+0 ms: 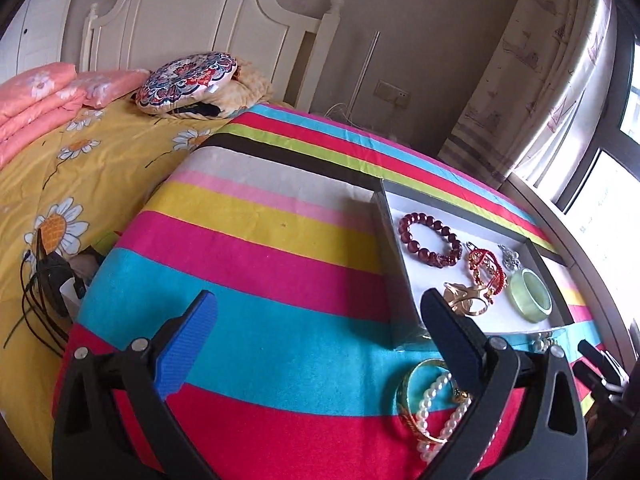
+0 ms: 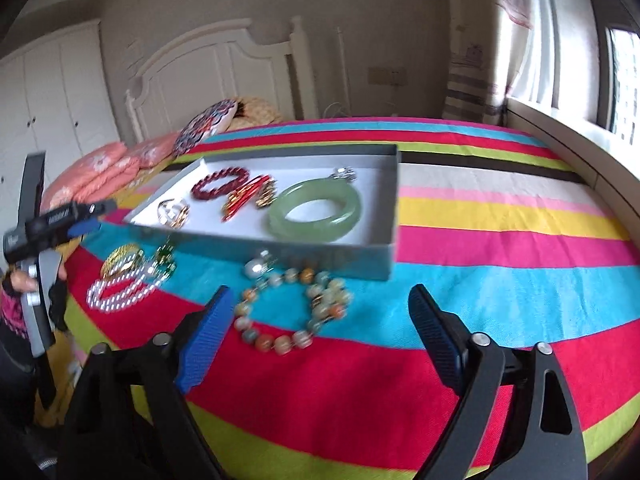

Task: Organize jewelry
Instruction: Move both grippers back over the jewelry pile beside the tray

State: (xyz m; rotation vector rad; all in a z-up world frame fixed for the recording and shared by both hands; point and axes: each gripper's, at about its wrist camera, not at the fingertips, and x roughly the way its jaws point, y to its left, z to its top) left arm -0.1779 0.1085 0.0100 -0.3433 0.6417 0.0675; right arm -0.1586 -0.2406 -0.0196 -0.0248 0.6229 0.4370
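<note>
A grey tray (image 1: 384, 248) with a white floor lies on the striped cloth (image 1: 260, 280). In it are a dark red bead bracelet (image 1: 430, 240), a red-and-gold bracelet (image 1: 486, 270), a green jade bangle (image 1: 530, 296), a gold piece (image 1: 468, 300) and a silver pendant (image 1: 510, 258). My left gripper (image 1: 320, 320) is open and empty, its right finger beside a pearl bracelet (image 1: 436, 412) and a gold bangle (image 1: 410, 400) on the cloth. My right gripper (image 2: 320, 312) is open, with a multicoloured stone bead bracelet (image 2: 292, 308) on the cloth just ahead, in front of the tray (image 2: 320, 258). A pearl piece (image 2: 258, 266) lies by the tray wall.
The cloth covers a raised surface next to a bed with a yellow daisy quilt (image 1: 60, 184), folded pink blankets (image 1: 36, 96) and a round patterned cushion (image 1: 188, 80). Black cables (image 1: 40, 300) hang at the left. A window ledge (image 2: 580, 136) and curtain run along the right.
</note>
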